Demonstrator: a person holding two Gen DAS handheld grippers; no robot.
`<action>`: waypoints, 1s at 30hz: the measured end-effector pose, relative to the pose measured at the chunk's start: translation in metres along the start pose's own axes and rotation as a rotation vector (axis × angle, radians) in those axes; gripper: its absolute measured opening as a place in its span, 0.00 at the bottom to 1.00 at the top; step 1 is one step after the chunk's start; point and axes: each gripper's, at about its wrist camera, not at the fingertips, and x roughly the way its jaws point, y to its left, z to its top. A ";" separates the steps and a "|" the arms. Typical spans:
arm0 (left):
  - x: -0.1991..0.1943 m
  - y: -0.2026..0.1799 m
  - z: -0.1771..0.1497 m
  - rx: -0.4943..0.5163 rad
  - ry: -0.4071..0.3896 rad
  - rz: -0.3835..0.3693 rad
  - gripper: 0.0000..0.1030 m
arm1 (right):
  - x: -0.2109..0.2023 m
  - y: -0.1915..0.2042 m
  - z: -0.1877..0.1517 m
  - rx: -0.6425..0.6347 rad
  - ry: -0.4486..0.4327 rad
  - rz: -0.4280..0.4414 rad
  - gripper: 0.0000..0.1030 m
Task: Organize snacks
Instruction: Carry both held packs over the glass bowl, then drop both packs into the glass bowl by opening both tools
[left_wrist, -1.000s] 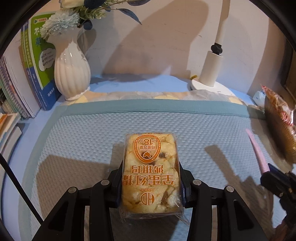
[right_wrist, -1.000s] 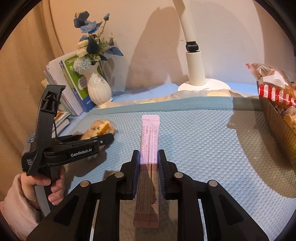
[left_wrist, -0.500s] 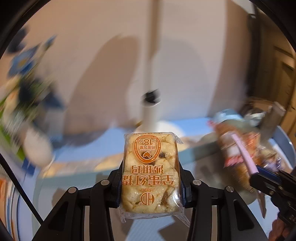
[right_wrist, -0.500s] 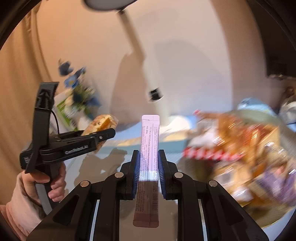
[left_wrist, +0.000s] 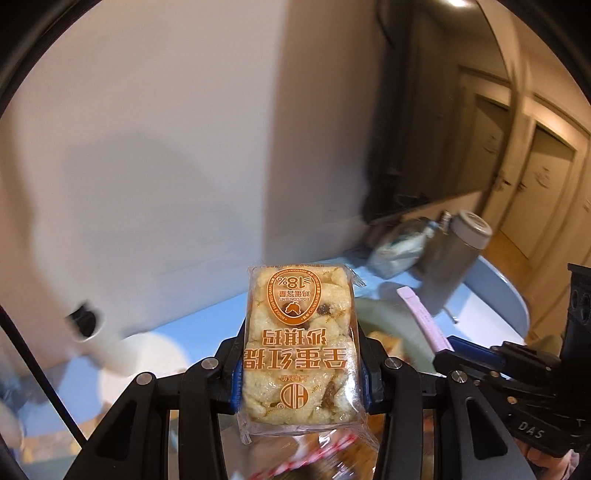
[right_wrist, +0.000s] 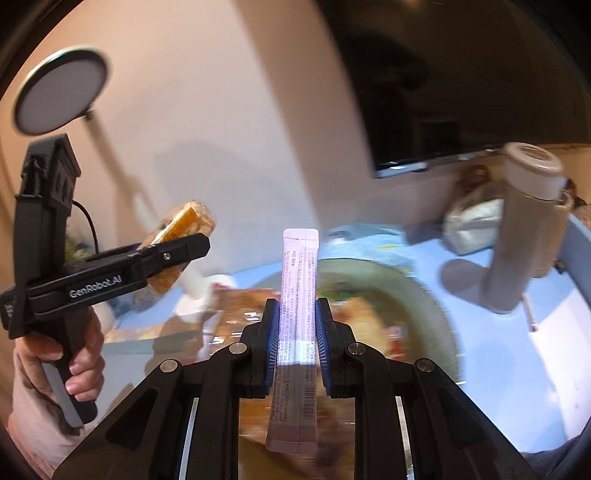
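My left gripper (left_wrist: 300, 363) is shut on a clear-wrapped puffed egg cake snack (left_wrist: 300, 343) with orange print, held in the air. My right gripper (right_wrist: 297, 341) is shut on a slim pink sachet stick (right_wrist: 298, 295) that stands up between its pads. In the right wrist view the left gripper (right_wrist: 173, 251) shows at the left with the egg cake snack (right_wrist: 184, 229), a hand gripping its handle. In the left wrist view the pink sachet stick (left_wrist: 424, 317) and the right gripper (left_wrist: 454, 354) show at the right. Below both lies a pale green round tray (right_wrist: 439, 314) with blurred snack packs in it.
A grey flask (right_wrist: 524, 229) stands on the light blue table (right_wrist: 517, 350) at the right, a white pouch (right_wrist: 472, 221) behind it. A round white lamp head (right_wrist: 61, 96) sits top left. A dark screen (right_wrist: 424, 92) hangs on the wall. A doorway (left_wrist: 535, 166) lies far right.
Both grippers have risen and swung right, away from the teal mat, vase and books, and now hover over the round tray of snacks. Each still holds its item.
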 end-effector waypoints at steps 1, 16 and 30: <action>0.011 -0.008 0.004 0.013 0.013 -0.020 0.42 | 0.001 -0.007 0.001 0.012 0.004 -0.010 0.19; 0.042 -0.025 0.001 0.051 0.112 0.068 0.97 | 0.000 -0.031 0.002 0.067 0.062 -0.109 0.93; -0.054 0.001 -0.069 -0.116 0.021 0.367 0.97 | -0.028 0.031 -0.023 -0.192 0.091 -0.028 0.93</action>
